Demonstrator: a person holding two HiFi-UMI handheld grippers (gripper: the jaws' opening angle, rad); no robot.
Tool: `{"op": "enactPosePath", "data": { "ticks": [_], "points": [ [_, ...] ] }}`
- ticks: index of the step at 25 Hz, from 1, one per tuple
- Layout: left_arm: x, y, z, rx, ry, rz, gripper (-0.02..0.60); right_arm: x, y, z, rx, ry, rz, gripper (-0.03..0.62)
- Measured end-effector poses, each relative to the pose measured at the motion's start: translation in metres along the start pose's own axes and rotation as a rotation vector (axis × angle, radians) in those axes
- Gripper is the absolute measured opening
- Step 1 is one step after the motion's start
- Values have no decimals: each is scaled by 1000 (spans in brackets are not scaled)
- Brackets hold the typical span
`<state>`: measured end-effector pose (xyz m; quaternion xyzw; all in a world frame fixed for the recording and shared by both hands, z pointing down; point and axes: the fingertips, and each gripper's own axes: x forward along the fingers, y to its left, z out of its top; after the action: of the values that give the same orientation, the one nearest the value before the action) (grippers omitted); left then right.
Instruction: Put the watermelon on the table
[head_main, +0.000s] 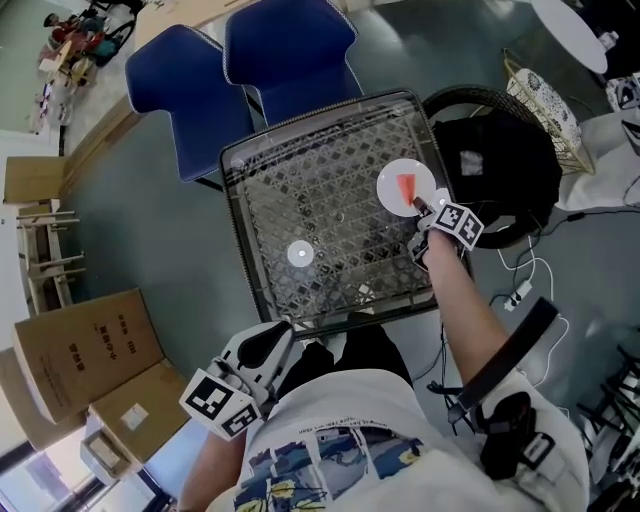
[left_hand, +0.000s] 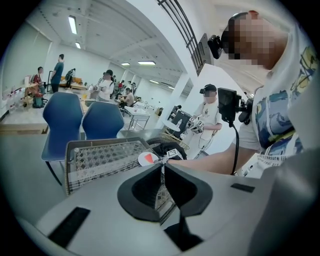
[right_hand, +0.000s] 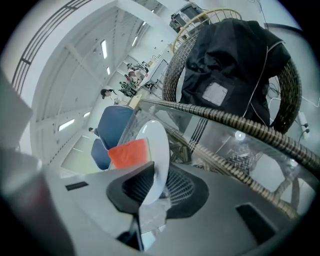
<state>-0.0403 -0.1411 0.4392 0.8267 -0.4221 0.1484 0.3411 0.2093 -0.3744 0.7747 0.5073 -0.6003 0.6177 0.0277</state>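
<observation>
Head view: red wedge of watermelon (head_main: 406, 187) is seen lying on a round white plate (head_main: 392, 172), set flat on the glass-topped wicker table (head_main: 300, 170) toward its far right corner; right gripper (head_main: 421, 208) is held at the plate's near rim. Right gripper view: the rim is seen between the jaws, which stand slightly apart, one pad seemingly off it; grip judged loose. Left gripper (head_main: 272, 338) is held low by the lap, jaws together on nothing. Step judged: placement all but done; next, jaws to be widened and drawn straight back off the rim, so the plate is neither dragged nor tipped.
</observation>
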Motion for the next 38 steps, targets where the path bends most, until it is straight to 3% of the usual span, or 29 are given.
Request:
{"op": "enactPosePath", "data": {
  "ticks": [12,19,23,29,33,38],
  "points": [
    [2,1,1,0,-13,32,29,1,1,2,-282,44,-250,110],
    [-2,-1,-6,-4,-5,46,29,1,3,0,-372,43,-286,124],
    [-4,-3,-10,-1,-5,40,29,-2,-5,3,-473,50,-356,131],
    [-16,-4,-10,21,-9,21,31,-24,-2,0,-517,30,-358,130],
    [-21,-12,-9,70,-41,-32,29,-60,4,-11,-582,3,-333,130],
    [-53,-21,-18,110,-80,-92,29,-118,38,-66,-665,28,-220,108]
  ]
}}
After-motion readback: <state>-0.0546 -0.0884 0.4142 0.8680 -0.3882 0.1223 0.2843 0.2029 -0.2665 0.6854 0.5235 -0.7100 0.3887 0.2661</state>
